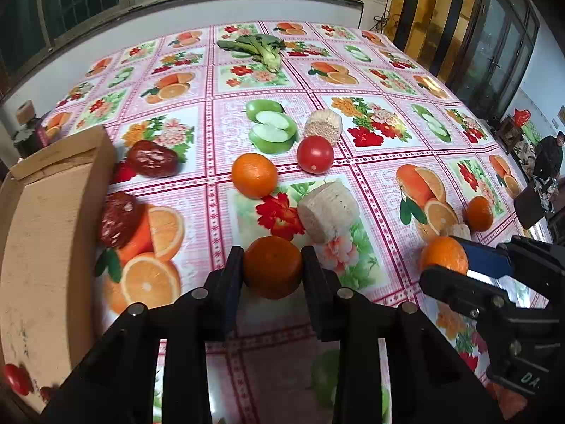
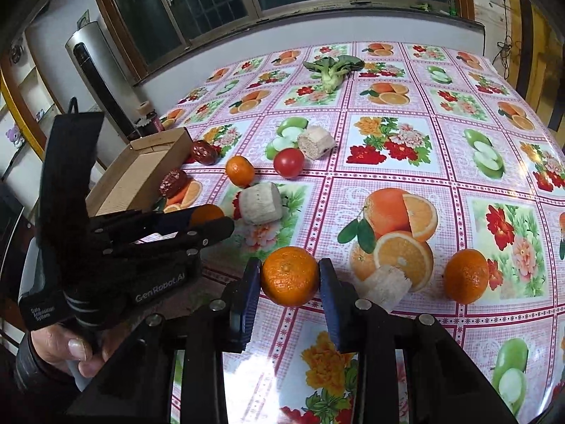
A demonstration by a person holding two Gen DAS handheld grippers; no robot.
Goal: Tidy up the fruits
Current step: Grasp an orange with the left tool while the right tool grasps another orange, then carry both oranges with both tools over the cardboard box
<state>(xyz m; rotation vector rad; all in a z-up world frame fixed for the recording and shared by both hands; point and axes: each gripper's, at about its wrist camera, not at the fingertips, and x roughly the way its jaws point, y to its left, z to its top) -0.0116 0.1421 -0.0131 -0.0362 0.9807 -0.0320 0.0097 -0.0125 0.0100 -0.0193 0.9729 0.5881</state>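
Observation:
My left gripper (image 1: 272,265) is shut on a tangerine (image 1: 272,268) just above the fruit-print tablecloth, right of the cardboard box (image 1: 46,233). My right gripper (image 2: 290,279) is shut on another tangerine (image 2: 290,275); it also shows in the left wrist view (image 1: 445,259). Loose on the cloth are a third tangerine (image 1: 254,175), a fourth tangerine (image 2: 466,276), a tomato (image 1: 315,154) and two red dates (image 1: 152,158) (image 1: 118,219) beside the box. A small red fruit (image 1: 16,378) lies in the box.
Pale cylindrical chunks (image 1: 328,212) (image 1: 323,128) (image 2: 385,288) lie among the fruit. A leafy green vegetable (image 1: 261,49) lies at the far side. The left gripper and the hand holding it (image 2: 141,247) show in the right wrist view. A wall with windows is behind the table.

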